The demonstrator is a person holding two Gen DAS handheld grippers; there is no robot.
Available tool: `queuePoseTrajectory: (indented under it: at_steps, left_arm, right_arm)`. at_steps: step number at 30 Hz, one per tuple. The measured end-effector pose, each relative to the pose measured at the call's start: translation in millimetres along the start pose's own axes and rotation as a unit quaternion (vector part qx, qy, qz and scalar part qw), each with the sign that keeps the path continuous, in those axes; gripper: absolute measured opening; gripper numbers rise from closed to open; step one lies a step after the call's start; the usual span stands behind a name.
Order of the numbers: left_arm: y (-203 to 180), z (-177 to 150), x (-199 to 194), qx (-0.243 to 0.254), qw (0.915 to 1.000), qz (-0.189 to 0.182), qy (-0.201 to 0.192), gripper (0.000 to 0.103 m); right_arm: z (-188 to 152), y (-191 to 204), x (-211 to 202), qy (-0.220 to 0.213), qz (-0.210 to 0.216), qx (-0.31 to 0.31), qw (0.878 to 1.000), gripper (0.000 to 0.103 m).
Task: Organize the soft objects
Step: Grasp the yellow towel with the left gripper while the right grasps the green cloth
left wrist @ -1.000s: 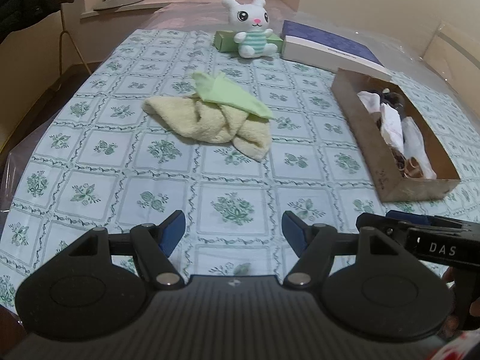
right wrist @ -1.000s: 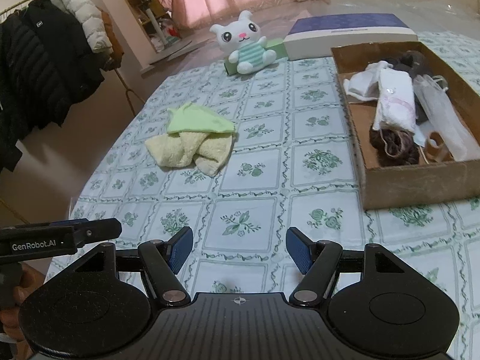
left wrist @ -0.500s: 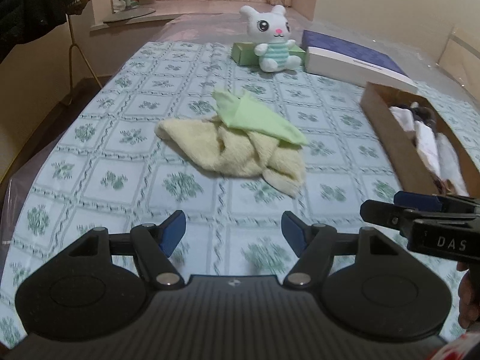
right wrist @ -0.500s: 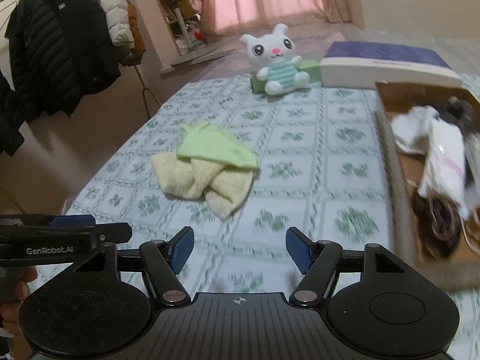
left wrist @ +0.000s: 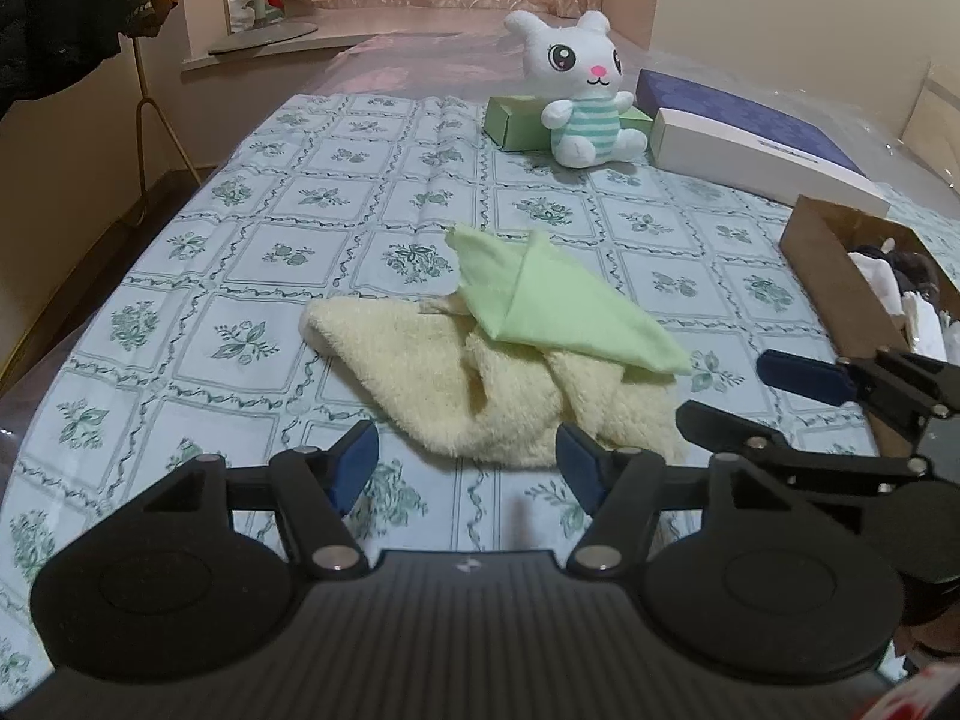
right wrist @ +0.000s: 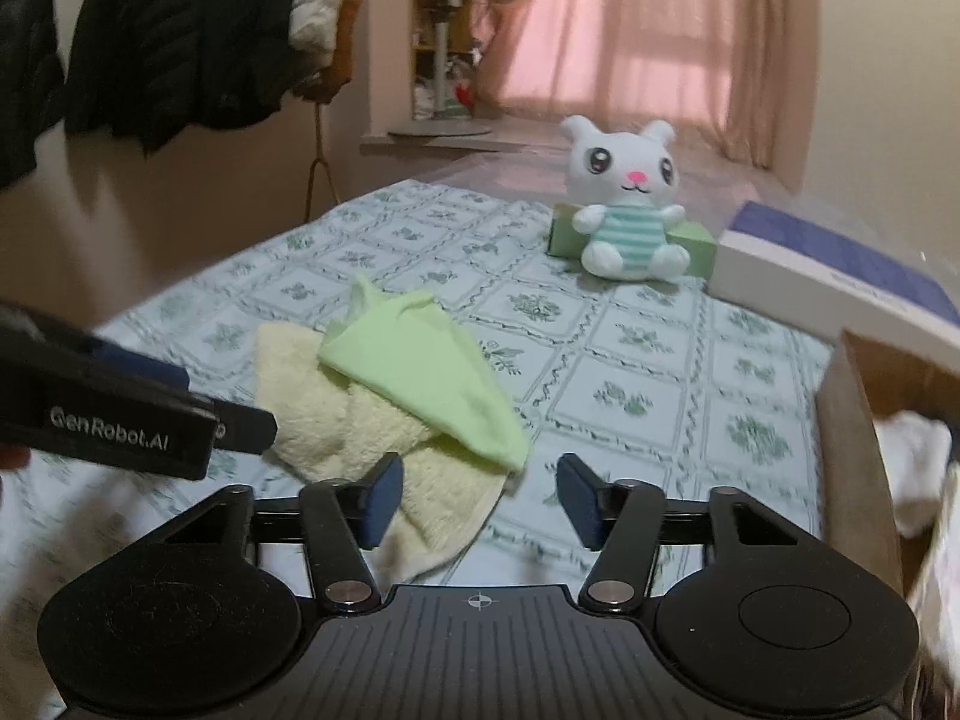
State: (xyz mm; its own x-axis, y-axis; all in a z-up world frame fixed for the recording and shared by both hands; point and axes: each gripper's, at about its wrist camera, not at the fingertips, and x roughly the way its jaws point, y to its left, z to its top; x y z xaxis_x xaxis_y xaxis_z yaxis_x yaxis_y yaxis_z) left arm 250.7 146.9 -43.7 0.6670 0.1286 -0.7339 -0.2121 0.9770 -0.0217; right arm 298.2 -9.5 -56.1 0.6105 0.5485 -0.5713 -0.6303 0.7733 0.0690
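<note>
A crumpled pale yellow towel [left wrist: 480, 396] lies on the patterned tablecloth with a light green cloth [left wrist: 558, 306] draped over it. My left gripper [left wrist: 467, 465] hovers just short of the towel's near edge, its jaws closing with nothing pressed between the pads. In the right wrist view the same towel [right wrist: 324, 420] and green cloth [right wrist: 420, 372] lie ahead. My right gripper [right wrist: 480, 495] is closing too, and the towel's near corner lies under the gap beside the left pad, not pinched. A white plush bunny [left wrist: 579, 96] sits at the far end.
A cardboard box [left wrist: 834, 276] holding white and dark soft items stands on the right. Behind the bunny are a green carton [left wrist: 510, 120] and a flat white and purple box [left wrist: 756, 144]. Dark coats [right wrist: 150, 30] hang beyond the table's left side.
Both grippers have moved forward and lower toward the towel pile, which now fills more of each view. The right gripper has rolled and its jaws have narrowed; the left jaws narrowed slightly.
</note>
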Motion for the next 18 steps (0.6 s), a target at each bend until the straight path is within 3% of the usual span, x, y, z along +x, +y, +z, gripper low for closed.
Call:
queuePoseTrajectory:
  at_steps: [10, 11, 13, 15, 18]
  left_arm:
    - [1, 2, 26, 0.01, 0.9999, -0.002, 0.002, 0.059]
    - [2, 1, 27, 0.01, 0.9999, -0.003, 0.001, 0.059]
    - [4, 1, 27, 0.009, 0.9999, -0.007, -0.001, 0.059]
    - [4, 0, 27, 0.009, 0.9999, -0.01, -0.003, 0.059]
    - [3, 1, 24, 0.008, 0.9996, -0.026, -0.01, 0.059]
  right_arm:
    - [-2, 5, 43, -0.003, -0.012, -0.068, 0.998, 0.047]
    - [-2, 5, 47, -0.003, -0.013, -0.073, 0.997, 0.044]
    - [-1, 6, 53, -0.002, -0.01, -0.078, 0.997, 0.028]
    - [-2, 5, 54, 0.001, -0.002, -0.075, 0.997, 0.007]
    - [0, -1, 52, 0.0, 0.002, -0.047, 0.999, 0.003]
